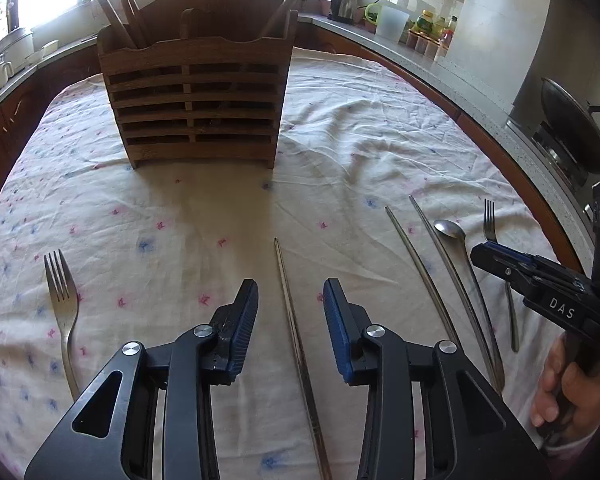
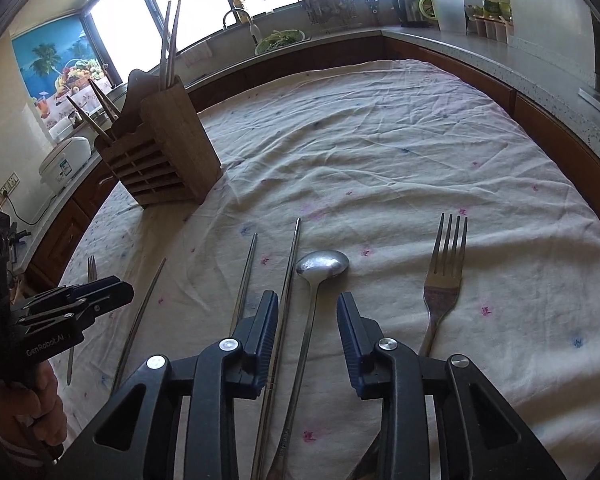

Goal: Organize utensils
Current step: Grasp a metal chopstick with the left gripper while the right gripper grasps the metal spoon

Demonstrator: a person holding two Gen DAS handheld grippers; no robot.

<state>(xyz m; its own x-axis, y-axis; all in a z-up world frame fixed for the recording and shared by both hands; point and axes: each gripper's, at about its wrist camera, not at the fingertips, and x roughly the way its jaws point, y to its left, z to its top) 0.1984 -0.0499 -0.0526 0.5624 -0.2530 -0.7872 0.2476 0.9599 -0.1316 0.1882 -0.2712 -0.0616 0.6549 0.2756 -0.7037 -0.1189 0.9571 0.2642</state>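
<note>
Left gripper (image 1: pixel 291 300) hovers, fingers apart, straddling a chopstick (image 1: pixel 286 280) lying lengthwise between them on the cloth, while the right gripper (image 2: pixel 308 316), equally spread, lines up over the spoon (image 2: pixel 320 268) handle, nothing pinched.

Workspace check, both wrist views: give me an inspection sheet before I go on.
Surface: wrinkled tablecloth with small pink and blue marks.
Job's things: wooden holder upright with chopsticks inside; loose on the cloth, two forks, a spoon, three metal chopsticks.
Clutter: nothing seen on the cloth.
Grippers: left gripper open, straddling one chopstick; right gripper open, over the spoon handle.
Cables: cord at wall socket.
Surroundings: counter, kettle, wok.
</note>
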